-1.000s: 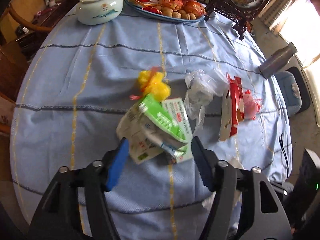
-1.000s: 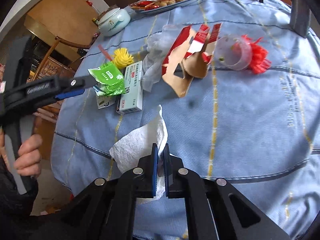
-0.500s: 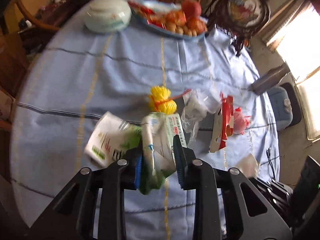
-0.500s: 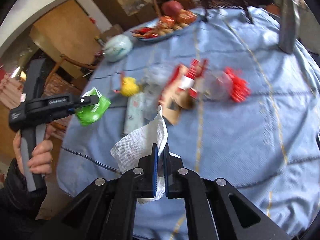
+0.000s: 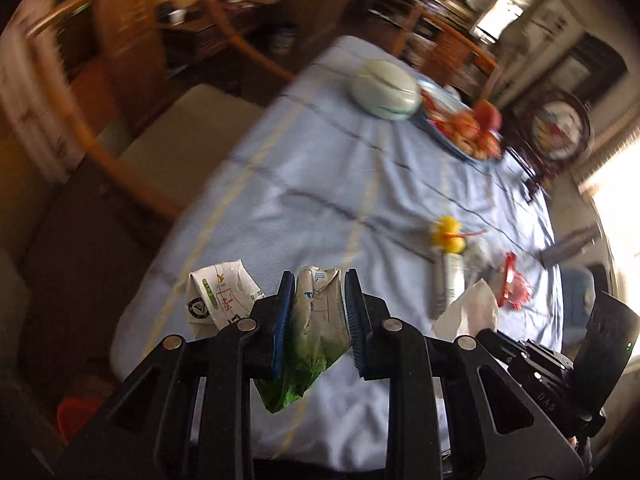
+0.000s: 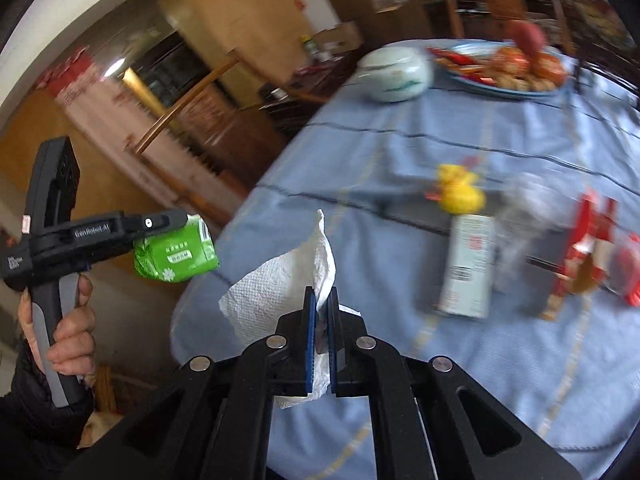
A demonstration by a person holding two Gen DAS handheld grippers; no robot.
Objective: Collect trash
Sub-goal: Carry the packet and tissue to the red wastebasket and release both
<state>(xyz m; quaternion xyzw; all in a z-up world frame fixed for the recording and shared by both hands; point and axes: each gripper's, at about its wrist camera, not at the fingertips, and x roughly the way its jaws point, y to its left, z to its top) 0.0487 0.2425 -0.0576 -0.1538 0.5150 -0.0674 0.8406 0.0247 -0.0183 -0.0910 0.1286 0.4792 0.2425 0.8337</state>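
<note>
My left gripper (image 5: 317, 280) is shut on a crumpled green and white carton (image 5: 316, 332), held in the air past the table's near left edge; it also shows in the right wrist view (image 6: 176, 254). My right gripper (image 6: 321, 296) is shut on a white paper towel (image 6: 280, 288), also seen in the left wrist view (image 5: 470, 312). On the blue tablecloth (image 6: 360, 168) lie a yellow wrapper (image 6: 458, 192), a white box (image 6: 468, 268), clear plastic (image 6: 528, 208) and red packaging (image 6: 588, 248). A white folded carton (image 5: 218, 298) lies by the table edge.
A pale lidded bowl (image 6: 394, 74) and a plate of fruit and snacks (image 6: 508, 68) stand at the far side. A wooden chair with a cushion (image 5: 180, 148) stands left of the table. A dark bottle (image 5: 572, 242) stands at the right.
My left gripper has lifted the green carton off the table and swung left, away from the trash pile. My right gripper, still holding the paper towel, has turned left too.
</note>
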